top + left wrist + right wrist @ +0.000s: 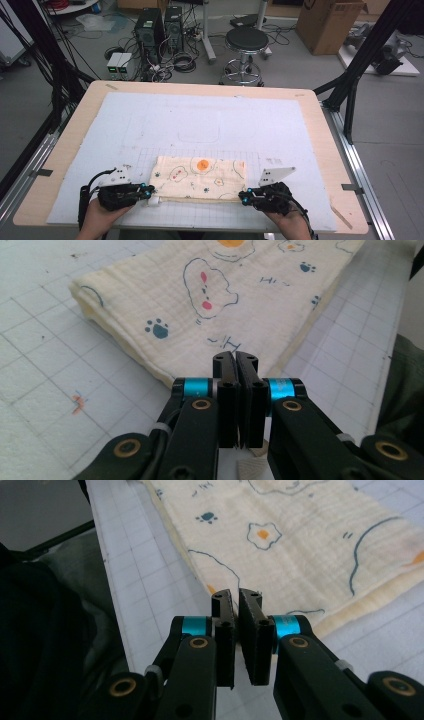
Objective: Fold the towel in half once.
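Both grippers pinch the near corners of a folded cloth at the table's near edge.

Left gripper (235, 359) is clamped on the cloth (200, 177) at its near-left corner, with a bit of fabric showing between the jaws; right gripper (236, 596) is closed on the near-right corner. The cloth lies flat on the gridded mat (210, 120), folded in 2 or more layers. Judgement: light, limp muslin that sags between grips. Pinch every layer at the corners and lift evenly, or the layers may slip apart.

A pale wooden desk (320, 130) under a white gridded mat (150, 115) stands on grey floor (30, 100); beyond it are a round black stool (246, 39), two black computer towers (160, 27) and, far right, a brown cardboard box (327, 22).
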Motion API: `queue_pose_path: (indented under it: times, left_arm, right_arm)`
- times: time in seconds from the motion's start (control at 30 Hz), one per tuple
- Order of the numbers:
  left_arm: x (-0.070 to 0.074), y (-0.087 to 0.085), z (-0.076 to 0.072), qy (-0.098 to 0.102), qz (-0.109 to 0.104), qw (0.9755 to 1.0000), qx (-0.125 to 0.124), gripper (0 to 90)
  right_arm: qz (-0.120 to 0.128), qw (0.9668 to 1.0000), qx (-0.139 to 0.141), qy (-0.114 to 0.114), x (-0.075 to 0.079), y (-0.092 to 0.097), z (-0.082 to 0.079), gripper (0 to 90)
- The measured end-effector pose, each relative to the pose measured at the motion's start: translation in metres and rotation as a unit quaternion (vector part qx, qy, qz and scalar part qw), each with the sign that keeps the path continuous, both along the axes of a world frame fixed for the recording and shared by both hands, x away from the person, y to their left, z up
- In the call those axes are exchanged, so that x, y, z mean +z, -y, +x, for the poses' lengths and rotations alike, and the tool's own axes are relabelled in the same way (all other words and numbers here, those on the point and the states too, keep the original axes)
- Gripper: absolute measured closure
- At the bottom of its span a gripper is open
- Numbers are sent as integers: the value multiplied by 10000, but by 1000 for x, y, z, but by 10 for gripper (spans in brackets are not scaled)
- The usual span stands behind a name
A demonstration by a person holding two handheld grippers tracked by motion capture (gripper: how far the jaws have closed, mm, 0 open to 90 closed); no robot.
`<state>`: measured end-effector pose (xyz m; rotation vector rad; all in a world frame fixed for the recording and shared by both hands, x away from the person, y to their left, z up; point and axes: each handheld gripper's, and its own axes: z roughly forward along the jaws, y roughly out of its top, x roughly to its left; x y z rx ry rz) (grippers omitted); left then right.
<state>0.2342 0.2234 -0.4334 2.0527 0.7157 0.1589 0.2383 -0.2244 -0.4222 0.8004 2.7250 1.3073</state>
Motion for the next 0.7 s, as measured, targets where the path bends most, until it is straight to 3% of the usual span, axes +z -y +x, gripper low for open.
queue_pose_path:
  times: [0.13, 0.2, 0.37, 0.43, 0.53, 0.7]
  left_arm:
    - [-1, 1, -2, -52, 55, 9999, -74, 863]
    - [0, 1, -1, -79, -56, 9999, -84, 789]
    - [6, 0, -1, -38, -359, 9992, -145, 679]
    - [6, 4, 0, 5, -345, 9993, -118, 659]
    - [5, 10, 3, 29, -241, 9996, -114, 665]
    - [-1, 16, 6, 27, 214, 9997, -63, 828]
  right_arm:
    - [-99, 9998, 58, -154, -6, -1, 1, 836]
    - [-99, 9997, 33, -206, -8, -1, 2, 768]
    - [292, 9993, 103, -202, 1, 1, 2, 686]
    - [362, 9990, 94, -240, 3, -1, 4, 671]
    - [302, 9991, 119, -280, 0, -7, 10, 677]
    - [-26, 9992, 122, -370, -9, -14, 17, 808]
